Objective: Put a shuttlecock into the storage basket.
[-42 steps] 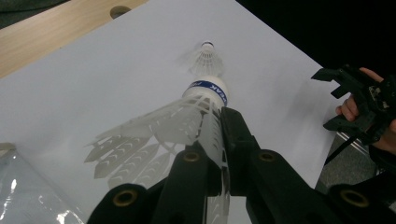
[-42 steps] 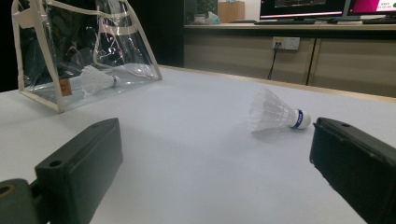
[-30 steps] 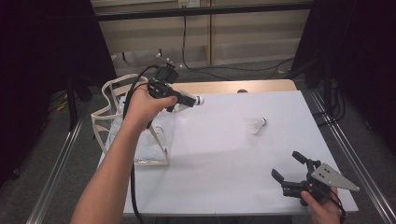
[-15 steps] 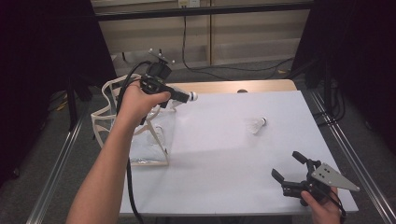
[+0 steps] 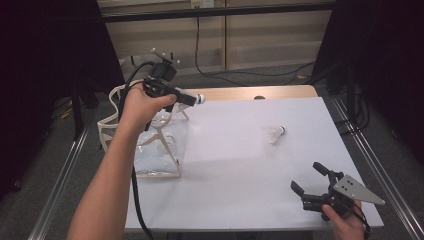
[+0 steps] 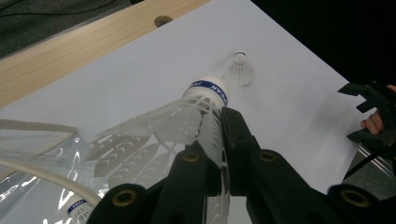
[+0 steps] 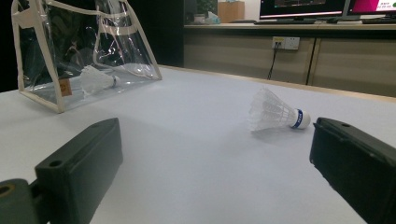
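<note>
high view: left gripper (image 5: 192,99) holds a shuttlecock (image 5: 198,98) above the bag (image 5: 150,150) at the tabletop's left edge. left gripper view: jaws pinch the feathers; lower straight into the opening. right gripper view: right gripper (image 7: 210,154) wide, empty, near the second shuttlecock (image 7: 275,114).

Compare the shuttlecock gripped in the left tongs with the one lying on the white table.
The white feathered shuttlecock in the left tongs is clamped by its skirt and held in the air beside the clear plastic bag; the white shuttlecock on the table lies loose on its side, touched by nothing. The held one's cork points away from the hand; the loose one's points toward the table's right edge. Both have a white cork with a blue band.
</note>
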